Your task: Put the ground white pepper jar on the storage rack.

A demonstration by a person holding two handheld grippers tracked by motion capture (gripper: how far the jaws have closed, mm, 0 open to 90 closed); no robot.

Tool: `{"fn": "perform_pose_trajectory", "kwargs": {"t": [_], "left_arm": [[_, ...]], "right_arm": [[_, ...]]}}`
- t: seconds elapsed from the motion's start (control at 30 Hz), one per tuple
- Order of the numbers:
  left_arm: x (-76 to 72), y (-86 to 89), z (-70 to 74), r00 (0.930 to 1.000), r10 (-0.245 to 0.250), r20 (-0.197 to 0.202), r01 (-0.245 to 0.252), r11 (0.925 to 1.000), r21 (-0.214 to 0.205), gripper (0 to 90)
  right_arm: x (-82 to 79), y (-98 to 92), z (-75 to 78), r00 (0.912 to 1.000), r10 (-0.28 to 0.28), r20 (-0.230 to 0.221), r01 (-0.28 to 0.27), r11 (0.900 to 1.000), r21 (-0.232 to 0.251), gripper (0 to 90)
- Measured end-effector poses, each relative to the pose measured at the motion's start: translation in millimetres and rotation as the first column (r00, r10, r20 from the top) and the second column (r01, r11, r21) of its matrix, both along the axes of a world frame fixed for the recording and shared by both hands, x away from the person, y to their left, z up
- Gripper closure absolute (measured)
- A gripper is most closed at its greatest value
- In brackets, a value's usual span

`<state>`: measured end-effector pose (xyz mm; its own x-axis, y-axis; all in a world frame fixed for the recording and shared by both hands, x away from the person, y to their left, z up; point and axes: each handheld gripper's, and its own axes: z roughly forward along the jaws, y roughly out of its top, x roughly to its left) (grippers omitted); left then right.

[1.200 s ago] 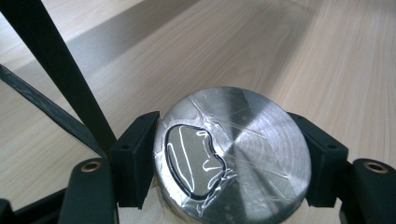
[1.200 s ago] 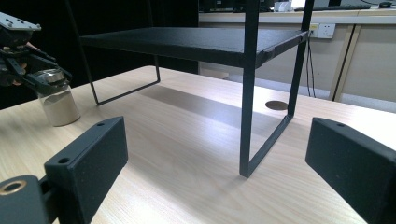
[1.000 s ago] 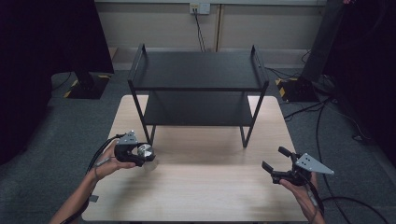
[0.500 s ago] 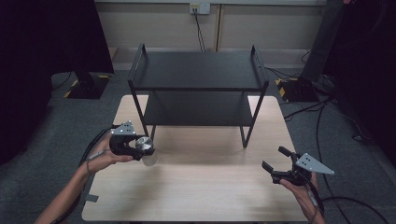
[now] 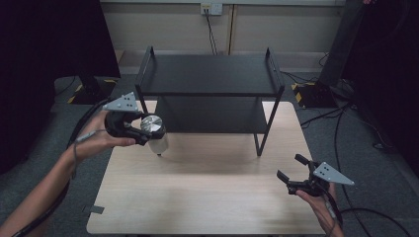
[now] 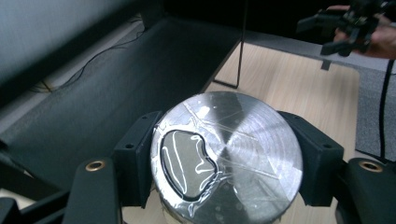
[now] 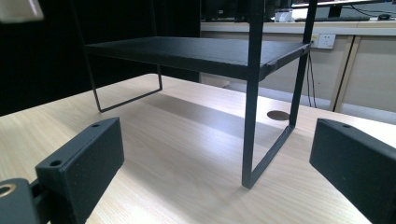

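The left gripper (image 5: 143,129) was clamped on a can (image 6: 226,158), its jaws pressing either side just under the foil lid. The can hung upright, long axis vertical, lid up, off the table (image 5: 207,197) beside the shelf (image 5: 210,74). The right gripper (image 5: 291,173) rested apart, jaws spread, empty.

Black shelf (image 5: 210,74) blocking table (image 5: 207,197) at 12 o'clock, open gap under it, bare tabletop toward 6 o'clock
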<state>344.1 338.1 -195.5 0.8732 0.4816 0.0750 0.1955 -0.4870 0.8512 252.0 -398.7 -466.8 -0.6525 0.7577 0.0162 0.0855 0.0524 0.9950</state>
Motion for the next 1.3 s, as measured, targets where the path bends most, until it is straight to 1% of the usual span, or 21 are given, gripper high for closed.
{"fn": "perform_pose_trajectory", "kwargs": {"t": [0.03, 0.13, 0.2, 0.27, 0.37, 0.43, 0.47, 0.5, 0.53, 0.6, 0.67, 0.7, 0.73, 0.8, 0.97, 1.03, 1.07, 1.13, 1.17, 1.23, 1.3], "left_arm": [[0.0, 0.0, 0.0, 1.0, 0.0, 0.0, 0.0, 1.0, 0.0, 34.4], [5.0, -8.4, 25.3, 0.9999, -0.01, 0.01, 0.01, 0.9999, -0.013, 34.5], [8.2, -12.1, 35.7, 0.9997, -0.016, 0.017, 0.016, 0.9995, -0.025, 34.5], [10.3, -15.8, 44.0, 0.9991, -0.022, 0.035, 0.023, 0.9992, -0.034, 34.5], [16.3, -22.7, 59.9, 0.9988, -0.024, 0.043, 0.026, 0.9983, -0.053, 34.6], [19.5, -25.9, 67.9, 0.9984, -0.022, 0.052, 0.025, 0.9975, -0.066, 34.5], [22.0, -27.3, 72.4, 0.9985, -0.021, 0.05, 0.024, 0.9974, -0.068, 34.6], [22.0, -27.3, 72.4, 0.9985, -0.021, 0.05, 0.024, 0.9974, -0.068, 34.6], [23.7, -28.5, 75.0, 0.9986, -0.014, 0.051, 0.018, 0.9968, -0.078, 34.6], [28.8, -31.5, 84.5, 0.9988, -0.007, 0.049, 0.011, 0.9975, -0.069, 34.6], [32.0, -33.9, 90.7, 0.9981, 0.02, 0.058, -0.015, 0.9971, -0.074, 34.6], [34.6, -36.9, 95.7, 0.9968, 0.057, 0.057, -0.052, 0.9954, -0.081, 34.6], [34.6, -36.9, 95.7, 0.9968, 0.057, 0.057, -0.052, 0.9954, -0.081, 34.6], [37.2, -41.6, 101.3, 0.9941, 0.088, 0.062, -0.084, 0.9941, -0.069, 34.6], [48.7, -50.4, 109.6, 0.9814, 0.183, 0.057, -0.179, 0.981, -0.075, 34.6], [54.5, -53.5, 112.7, 0.9738, 0.22, 0.06, -0.215, 0.974, -0.071, 34.6], [59.1, -55.2, 114.3, 0.9677, 0.244, 0.062, -0.24, 0.9681, -0.073, 34.6], [64.1, -56.2, 115.2, 0.9616, 0.267, 0.065, -0.262, 0.9621, -0.076, 34.6], [68.7, -57.1, 116.0, 0.9568, 0.285, 0.059, -0.28, 0.9569, -0.077, 34.6], [74.7, -57.7, 115.7, 0.9517, 0.3, 0.064, -0.296, 0.9525, -0.074, 34.6], [81.6, -57.8, 114.2, 0.948, 0.314, 0.055, -0.309, 0.9482, -0.073, 34.6]], "right_arm": [[-0.1, 0.2, -0.2, 1.0, -0.001, 0.0, 0.001, 1.0, 0.002, 2.1], [0.6, 0.1, -0.3, 1.0, 0.004, 0.001, -0.004, 1.0, 0.002, 1.9], [1.0, -0.4, -0.5, 0.9999, 0.011, 0.005, -0.011, 0.9999, 0.004, 0.6], [1.7, -1.6, -1.2, 0.9997, 0.02, 0.014, -0.02, 0.9998, 0.004, 0.0], [1.6, -2.4, -1.3, 0.9995, 0.024, 0.023, -0.024, 0.9997, -0.003, 0.0], [1.3, -2.6, -2.1, 0.9995, 0.021, 0.025, -0.021, 0.9998, 0.0, 0.0], [1.7, -3.0, -2.2, 0.9994, 0.023, 0.025, -0.023, 0.9997, 0.0, 0.0], [1.7, -3.0, -2.2, 0.9994, 0.023, 0.025, -0.023, 0.9997, 0.0, 0.0], [1.5, -3.0, -2.3, 0.9994, 0.021, 0.028, -0.021, 0.9998, -0.002, 0.0], [0.8, -2.3, -2.6, 0.9994, 0.017, 0.032, -0.017, 0.9999, -0.002, 0.0], [0.8, -2.1, -2.3, 0.9994, 0.017, 0.03, -0.016, 0.9999, -0.004, 0.0], [1.0, -1.8, -2.6, 0.9994, 0.017, 0.031, -0.017, 0.9998, -0.007, 0.0], [1.0, -1.8, -2.6, 0.9994, 0.017, 0.031, -0.017, 0.9998, -0.007, 0.0], [1.3, -1.8, -2.5, 0.9992, 0.021, 0.034, -0.021, 0.9997, -0.013, 0.0], [1.4, -1.5, -2.7, 0.9993, 0.018, 0.033, -0.017, 0.9998, -0.014, 0.0], [0.9, -1.6, -2.4, 0.9993, 0.017, 0.032, -0.017, 0.9998, -0.014, 0.0], [0.6, -1.7, -2.2, 0.9993, 0.016, 0.033, -0.015, 0.9998, -0.015, 0.0], [0.1, -2.3, -2.4, 0.9993, 0.012, 0.034, -0.012, 0.9999, -0.012, 0.0], [0.0, -2.6, -2.4, 0.9994, 0.011, 0.033, -0.01, 0.9999, -0.012, 0.0], [-0.3, -2.6, -2.8, 0.9995, 0.004, 0.032, -0.003, 0.9999, -0.012, 0.0], [-0.2, -3.1, -3.0, 0.9995, 0.003, 0.032, -0.002, 0.9999, -0.013, 0.0]]}}
